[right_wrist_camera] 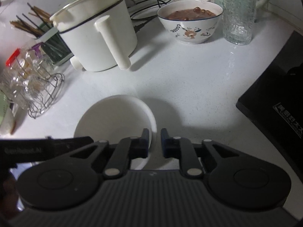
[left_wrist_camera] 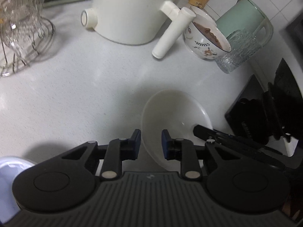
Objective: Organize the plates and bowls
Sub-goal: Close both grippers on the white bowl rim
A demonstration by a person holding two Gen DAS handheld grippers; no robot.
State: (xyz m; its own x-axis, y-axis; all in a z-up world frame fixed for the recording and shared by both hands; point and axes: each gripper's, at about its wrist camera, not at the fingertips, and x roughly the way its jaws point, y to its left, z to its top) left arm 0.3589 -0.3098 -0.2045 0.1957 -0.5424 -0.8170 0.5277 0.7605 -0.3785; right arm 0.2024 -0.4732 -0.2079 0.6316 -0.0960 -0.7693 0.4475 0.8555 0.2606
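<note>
A plain white bowl (left_wrist_camera: 170, 113) sits tilted above the white counter, held between both grippers. My left gripper (left_wrist_camera: 151, 141) has its fingers astride the bowl's left rim, closed on it. My right gripper (right_wrist_camera: 153, 141) grips the same white bowl (right_wrist_camera: 113, 117) at its right rim, one finger inside and one outside. The right gripper's tip also shows in the left wrist view (left_wrist_camera: 200, 130) at the bowl's far rim. A flower-patterned bowl (right_wrist_camera: 189, 22) holding brown food stands at the back of the counter; it also shows in the left wrist view (left_wrist_camera: 206, 37).
A white electric pot (right_wrist_camera: 98, 37) with a long handle stands at the back left. A wire rack of glasses (right_wrist_camera: 34, 83) is at the left, a chopstick holder (right_wrist_camera: 51, 45) behind it. A textured glass (right_wrist_camera: 238, 15) and mint jug (left_wrist_camera: 244, 17) stand by the patterned bowl. A black appliance (right_wrist_camera: 274, 98) lies right.
</note>
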